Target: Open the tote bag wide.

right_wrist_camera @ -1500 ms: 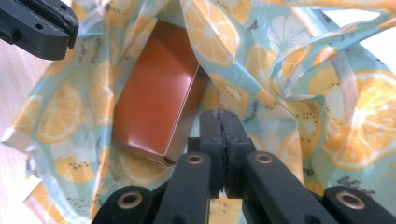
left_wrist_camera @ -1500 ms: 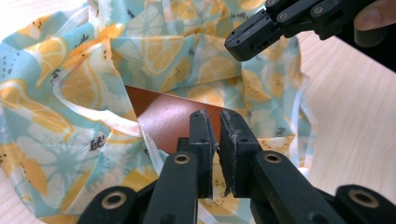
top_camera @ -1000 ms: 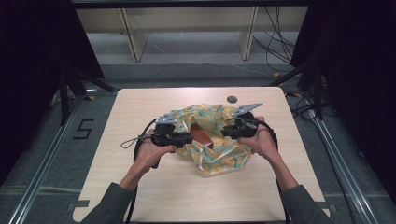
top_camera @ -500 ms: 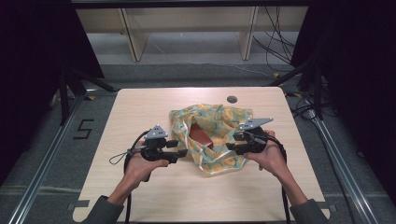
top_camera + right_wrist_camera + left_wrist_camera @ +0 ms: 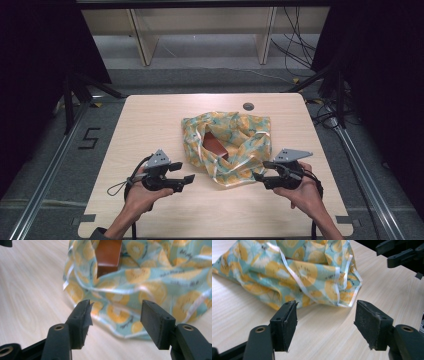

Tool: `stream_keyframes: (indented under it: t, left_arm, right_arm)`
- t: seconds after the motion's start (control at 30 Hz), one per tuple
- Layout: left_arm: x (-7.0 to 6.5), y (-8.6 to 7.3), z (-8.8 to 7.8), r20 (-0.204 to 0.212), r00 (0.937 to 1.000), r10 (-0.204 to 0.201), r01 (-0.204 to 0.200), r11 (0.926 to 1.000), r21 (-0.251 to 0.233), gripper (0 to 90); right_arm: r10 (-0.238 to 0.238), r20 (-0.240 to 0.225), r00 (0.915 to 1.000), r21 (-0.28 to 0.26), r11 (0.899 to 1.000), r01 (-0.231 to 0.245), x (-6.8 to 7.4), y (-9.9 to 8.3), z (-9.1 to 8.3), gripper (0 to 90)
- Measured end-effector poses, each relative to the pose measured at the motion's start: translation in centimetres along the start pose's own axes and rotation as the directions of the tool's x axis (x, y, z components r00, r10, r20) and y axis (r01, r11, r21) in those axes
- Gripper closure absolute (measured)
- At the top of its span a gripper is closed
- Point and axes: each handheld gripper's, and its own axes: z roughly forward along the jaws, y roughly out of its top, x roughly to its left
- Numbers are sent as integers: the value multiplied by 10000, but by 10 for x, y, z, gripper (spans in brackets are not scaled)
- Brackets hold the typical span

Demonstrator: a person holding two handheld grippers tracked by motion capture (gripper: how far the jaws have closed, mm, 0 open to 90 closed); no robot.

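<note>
Both tools stand wide with nothing between the pads. On my left gripper (image 5: pixel 186 176) the jaws have just been opening, and I see bare wood between them; it sits just beside the near-left edge of the patterned cloth bag (image 5: pixel 227 145), apart from it. My right gripper (image 5: pixel 261 171) has likewise just been opening; its tips sit at the bag's near-right corner, and I cannot tell whether they brush the fabric. That bag lies crumpled on the wooden table (image 5: pixel 150 120), mouth open, with a brown box (image 5: pixel 216 145) showing inside it. Beyond the bag, a small dark round hole (image 5: pixel 248 106) sits near the table's far edge.
</note>
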Motion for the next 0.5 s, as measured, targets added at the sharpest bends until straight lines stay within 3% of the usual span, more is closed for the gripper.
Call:
stream_keyframes:
  t: [0.03, 0.07, 0.13, 0.17, 0.2, 0.27, 0.3, 0.33, 0.37, 0.5]
  left_arm:
    - [-1, -4, -2, -94, 9999, -42, 43, 10000, 74, 330]
    - [-1, -6, -3, -78, 10000, -60, 61, 9999, 129, 326]
    - [-2, -9, -4, -124, 9999, 2, -1, 9999, 130, 322]
    - [-3, -11, -4, -161, 9998, -79, 81, 9999, 146, 322]
    - [-3, -13, -4, -152, 9999, -45, 47, 9999, 121, 314]
    - [-4, -14, -5, -131, 9999, 10, -8, 9998, 201, 307]
    - [-5, -17, -5, -56, 10000, -35, 36, 9999, 129, 305]
    - [-5, -17, -5, -56, 10000, -35, 36, 9999, 129, 302]
    - [-6, -19, -6, -77, 10000, -48, 49, 9998, 204, 296]
    - [-7, -27, -6, -157, 9999, 4, -2, 9999, 136, 294]
  right_arm:
    - [-169, 64, 9998, -12, 9999, 169, 0, -4, -1, 421]
    - [304, 74, 9995, 57, 9995, -304, 4, -7, -3, 418]
    - [57, 107, 9999, 109, 9999, -59, 3, -11, -3, 418]
    - [360, 103, 9993, 167, 9992, -362, 6, -16, -5, 418]
    - [109, 189, 9998, 109, 9999, -111, 6, -22, -5, 414]
    - [86, 163, 9998, 233, 9997, -90, 6, -25, -6, 414]
    - [514, 130, 9986, 330, 9981, -518, 11, -31, -6, 408]
    - [514, 130, 9986, 330, 9981, -518, 11, -31, -6, 408]
    - [156, 69, 9999, 208, 9997, -158, 10, -35, -5, 406]
    - [350, 129, 9993, 366, 9987, -354, 12, -41, -5, 402]
